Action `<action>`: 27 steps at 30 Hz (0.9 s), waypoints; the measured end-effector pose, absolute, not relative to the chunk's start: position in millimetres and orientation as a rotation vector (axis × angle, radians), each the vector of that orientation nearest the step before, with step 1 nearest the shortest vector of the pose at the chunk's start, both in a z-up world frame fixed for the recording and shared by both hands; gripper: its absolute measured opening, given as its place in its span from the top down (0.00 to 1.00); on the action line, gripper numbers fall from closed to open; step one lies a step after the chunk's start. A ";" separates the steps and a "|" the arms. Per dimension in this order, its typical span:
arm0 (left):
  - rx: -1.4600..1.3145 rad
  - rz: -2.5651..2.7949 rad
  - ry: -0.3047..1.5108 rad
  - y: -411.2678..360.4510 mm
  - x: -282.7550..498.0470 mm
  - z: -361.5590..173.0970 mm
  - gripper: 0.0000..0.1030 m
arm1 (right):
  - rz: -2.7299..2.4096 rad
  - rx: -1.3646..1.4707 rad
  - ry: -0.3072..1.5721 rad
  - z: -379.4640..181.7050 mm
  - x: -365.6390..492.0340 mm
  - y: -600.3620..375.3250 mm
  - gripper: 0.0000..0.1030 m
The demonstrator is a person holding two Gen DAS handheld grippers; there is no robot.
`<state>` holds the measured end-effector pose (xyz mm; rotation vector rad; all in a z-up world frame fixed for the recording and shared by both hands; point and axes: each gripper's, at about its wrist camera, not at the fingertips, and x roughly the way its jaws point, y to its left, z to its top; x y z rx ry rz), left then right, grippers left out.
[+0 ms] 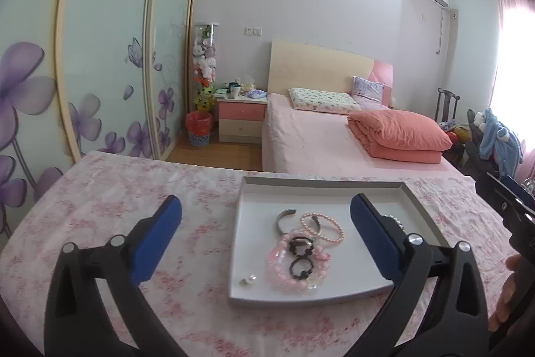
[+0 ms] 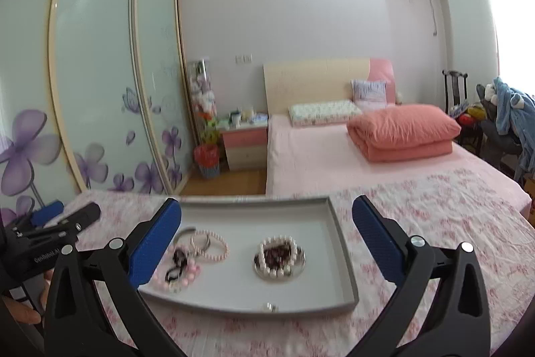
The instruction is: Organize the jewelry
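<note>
On the floral tablecloth (image 1: 100, 223), low centre of frame, our grey tray (image 1: 254, 263) holds the jewelry: pink bead bracelet (image 1: 284, 276), pearl bracelet (image 1: 322, 228), pearl strand on a silver dish (image 2: 279, 256). Left gripper (image 1: 265, 216) and right gripper (image 2: 266, 216) gape fully, holding nothing. Risk: piled bracelets snag together; loose pearl earring (image 1: 248, 280) could roll.

White walls, floral glass wardrobe (image 1: 100, 56) left, pink bed (image 1: 334, 136) with nightstand (image 1: 240, 119), wood floor (image 1: 214, 153), bright curtained window (image 1: 515, 56) right.
</note>
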<state>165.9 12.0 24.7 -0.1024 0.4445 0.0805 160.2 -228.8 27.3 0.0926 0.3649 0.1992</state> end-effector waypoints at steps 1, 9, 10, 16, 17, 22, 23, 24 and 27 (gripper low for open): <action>-0.098 0.084 0.447 12.9 162.2 24.4 0.04 | 0.200 0.089 0.379 26.1 159.9 -228.6 0.02; -0.059 0.103 0.427 18.8 120.8 17.5 0.04 | 0.214 0.068 0.385 18.1 132.5 -232.9 0.02; -0.055 0.102 0.421 18.8 115.4 17.6 0.04 | 0.214 0.066 0.385 18.3 128.7 -233.4 0.02; -0.040 0.079 0.390 16.5 79.0 16.7 0.04 | 0.208 0.064 0.392 14.1 101.0 -238.8 0.02; -0.040 0.073 0.388 16.1 74.1 15.8 0.04 | 0.209 0.067 0.393 13.2 96.6 -239.8 0.02; -0.050 0.060 0.392 11.8 56.3 8.5 0.04 | 0.220 0.079 0.399 7.9 77.3 -242.5 0.02; -0.050 0.058 0.394 10.6 53.2 6.2 0.04 | 0.222 0.073 0.398 6.8 74.0 -241.4 0.02; -0.049 0.056 0.395 9.2 50.1 4.1 0.04 | 0.223 0.067 0.398 6.6 72.4 -239.7 0.02; -0.039 0.052 0.396 5.4 41.4 -2.4 0.04 | 0.225 0.046 0.397 1.4 62.8 -236.0 0.02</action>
